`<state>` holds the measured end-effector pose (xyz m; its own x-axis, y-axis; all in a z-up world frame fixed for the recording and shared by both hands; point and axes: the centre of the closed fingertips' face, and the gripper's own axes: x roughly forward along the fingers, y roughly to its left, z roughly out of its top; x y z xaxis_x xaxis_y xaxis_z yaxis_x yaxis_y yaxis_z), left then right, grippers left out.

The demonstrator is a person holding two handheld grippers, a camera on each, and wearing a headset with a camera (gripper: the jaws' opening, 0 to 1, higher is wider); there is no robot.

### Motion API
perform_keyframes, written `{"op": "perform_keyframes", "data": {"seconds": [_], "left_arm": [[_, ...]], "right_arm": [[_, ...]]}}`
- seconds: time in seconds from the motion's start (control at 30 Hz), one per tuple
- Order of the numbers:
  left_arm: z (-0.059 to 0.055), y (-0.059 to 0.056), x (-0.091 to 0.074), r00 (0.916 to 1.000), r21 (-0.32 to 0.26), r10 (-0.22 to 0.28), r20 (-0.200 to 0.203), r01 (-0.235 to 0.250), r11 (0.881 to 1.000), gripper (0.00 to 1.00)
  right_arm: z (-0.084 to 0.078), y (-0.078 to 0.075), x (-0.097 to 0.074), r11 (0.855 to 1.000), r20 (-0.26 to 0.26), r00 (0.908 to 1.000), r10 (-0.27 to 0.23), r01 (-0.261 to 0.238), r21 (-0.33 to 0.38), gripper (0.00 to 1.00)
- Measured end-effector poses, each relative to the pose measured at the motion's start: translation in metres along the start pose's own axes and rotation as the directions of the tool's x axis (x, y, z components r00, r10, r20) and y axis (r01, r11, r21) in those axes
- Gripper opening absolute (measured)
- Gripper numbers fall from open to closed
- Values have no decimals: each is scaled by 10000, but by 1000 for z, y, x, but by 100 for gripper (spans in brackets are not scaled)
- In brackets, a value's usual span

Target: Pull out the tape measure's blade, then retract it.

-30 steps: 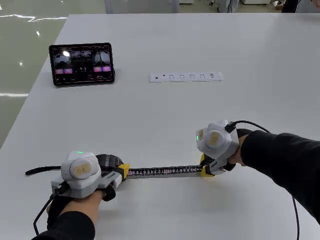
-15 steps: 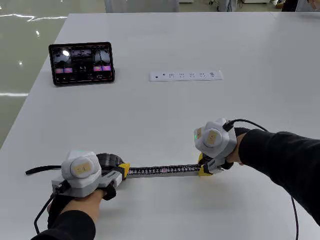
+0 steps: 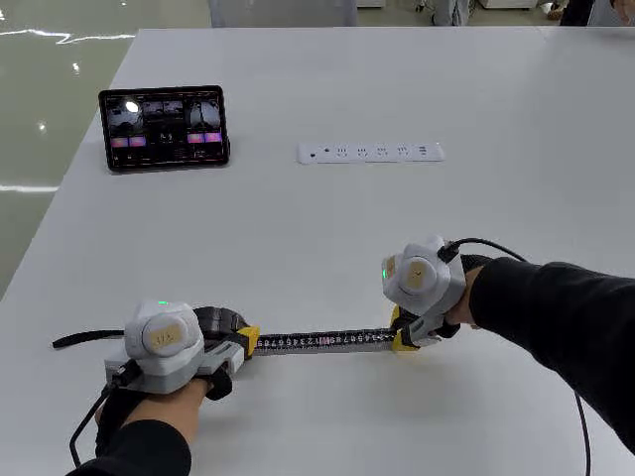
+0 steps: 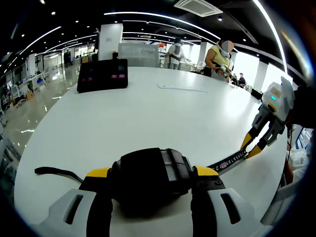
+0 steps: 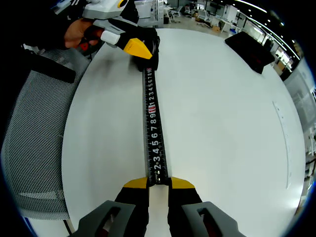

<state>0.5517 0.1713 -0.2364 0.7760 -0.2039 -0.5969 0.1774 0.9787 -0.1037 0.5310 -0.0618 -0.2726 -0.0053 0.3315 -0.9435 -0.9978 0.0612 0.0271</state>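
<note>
The right tool (image 5: 159, 185) has its yellow-tipped jaws pressed together on the free end of the blade (image 5: 152, 123), pinching it just above the worktop (image 5: 222, 123). From those jaws the numbered strip runs straight ahead to the left tool (image 4: 153, 174). That tool's jaws are clamped on either side of the tape measure case (image 4: 148, 165), which sits low on the worktop. A good stretch of blade is out, so the pull looks well along or done, and retraction is probably close.

The main risk sits at the right tool's tips. They grip only a thin, slick end of steel, and the spring in the case is likely pulling against them. If the pinch loosens, the blade could shoot back toward the left tool and slam its hook into the case mouth. Letting go all at once to retract would do the same thing on purpose, so the right tool should walk the end back toward the case.

A second risk is steering off line. If the right tool lifts or swings sideways from the case, the blade may kink or twist.

At the left tool, the rounded case could rotate or slide in the jaws under a sudden tug. The case's black strap (image 3: 84, 338) trails away behind that tool and could be caught. The tablet (image 3: 164, 127) and power strip (image 3: 370, 153) lie far beyond both tools, out of harm's way.
</note>
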Motion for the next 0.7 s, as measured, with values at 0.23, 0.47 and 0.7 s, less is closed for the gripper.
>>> {"op": "perform_keyframes", "data": {"seconds": [0.23, 0.47, 0.7], "left_arm": [[0, 0, 0, 10000, -3, -25, -16, 25, 10000, 60], [0, 1, 1, 10000, -4, -35, -22, 35, 10000, 60], [0, 1, 1, 10000, -12, -36, -48, 36, 10000, 60]], "right_arm": [[3, 0, 1, 10000, 14, 10000, 6, -6, -24, 10], [6, 0, 2, 10000, -4, 10000, 26, -26, -43, 10], [10, 0, 4, 10000, 18, 10000, 50, -50, -52, 10]]}}
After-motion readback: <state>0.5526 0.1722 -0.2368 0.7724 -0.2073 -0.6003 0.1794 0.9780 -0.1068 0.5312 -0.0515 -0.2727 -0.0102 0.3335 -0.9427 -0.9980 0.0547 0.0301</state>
